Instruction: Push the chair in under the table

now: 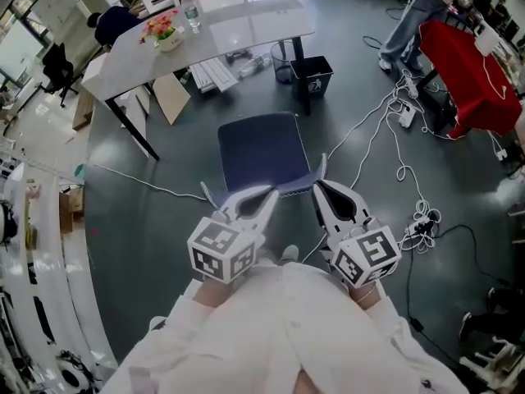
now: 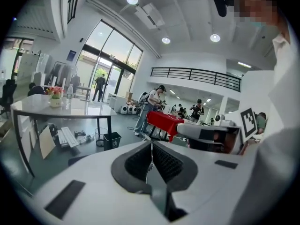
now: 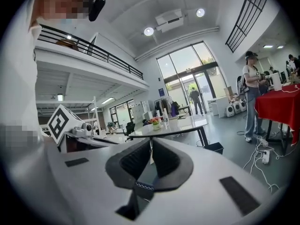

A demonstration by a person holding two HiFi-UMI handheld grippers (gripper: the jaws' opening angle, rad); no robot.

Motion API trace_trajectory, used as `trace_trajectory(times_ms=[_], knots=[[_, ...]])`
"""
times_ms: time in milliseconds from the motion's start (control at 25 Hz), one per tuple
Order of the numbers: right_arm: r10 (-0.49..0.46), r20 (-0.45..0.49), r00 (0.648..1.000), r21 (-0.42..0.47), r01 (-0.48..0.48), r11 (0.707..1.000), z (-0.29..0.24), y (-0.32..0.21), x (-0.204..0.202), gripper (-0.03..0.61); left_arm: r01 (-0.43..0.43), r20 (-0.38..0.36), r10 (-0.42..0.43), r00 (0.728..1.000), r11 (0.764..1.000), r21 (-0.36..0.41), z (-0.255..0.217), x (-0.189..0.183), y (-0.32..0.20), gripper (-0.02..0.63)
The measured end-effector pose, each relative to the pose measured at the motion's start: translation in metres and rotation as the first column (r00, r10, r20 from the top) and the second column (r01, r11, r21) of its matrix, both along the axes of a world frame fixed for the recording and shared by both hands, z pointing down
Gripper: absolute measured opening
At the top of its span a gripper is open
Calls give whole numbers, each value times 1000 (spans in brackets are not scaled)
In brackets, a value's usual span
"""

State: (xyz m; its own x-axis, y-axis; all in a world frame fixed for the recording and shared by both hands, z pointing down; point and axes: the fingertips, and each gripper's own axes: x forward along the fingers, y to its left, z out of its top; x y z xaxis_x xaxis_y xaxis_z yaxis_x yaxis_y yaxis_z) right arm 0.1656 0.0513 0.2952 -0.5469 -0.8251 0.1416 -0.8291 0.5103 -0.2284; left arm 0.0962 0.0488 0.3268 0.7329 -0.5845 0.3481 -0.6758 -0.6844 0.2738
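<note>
A dark blue chair (image 1: pixel 262 150) stands on the grey floor a short way in front of the white table (image 1: pixel 246 27). Both grippers sit at the chair's near edge, side by side. My left gripper (image 1: pixel 269 195) is shut with nothing between its jaws, tips by the seat's near left part. My right gripper (image 1: pixel 319 189) is likewise shut and holds nothing, at the seat's near right corner. Whether either touches the chair I cannot tell. In the left gripper view the shut jaws (image 2: pixel 151 146) point toward the table (image 2: pixel 61 109). The right gripper view shows shut jaws (image 3: pixel 151 144) and the table (image 3: pixel 168 125).
A black bin (image 1: pixel 312 74) stands by the table's right leg, a keyboard (image 1: pixel 212 74) and cardboard (image 1: pixel 171 97) lie under the table. Flowers (image 1: pixel 162 29) and a bottle (image 1: pixel 190 11) sit on top. White cables (image 1: pixel 394 146) trail on the right near a red-covered table (image 1: pixel 467 72), where a person (image 1: pixel 414 15) stands.
</note>
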Motion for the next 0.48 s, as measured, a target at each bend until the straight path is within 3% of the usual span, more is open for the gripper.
trace_trajectory(times_ms=[480], knots=[[-9,-71,997,-28,7,1000,8,-7,0,37,-27,2,27,1000,1000,-17,6,-2,-11,17]])
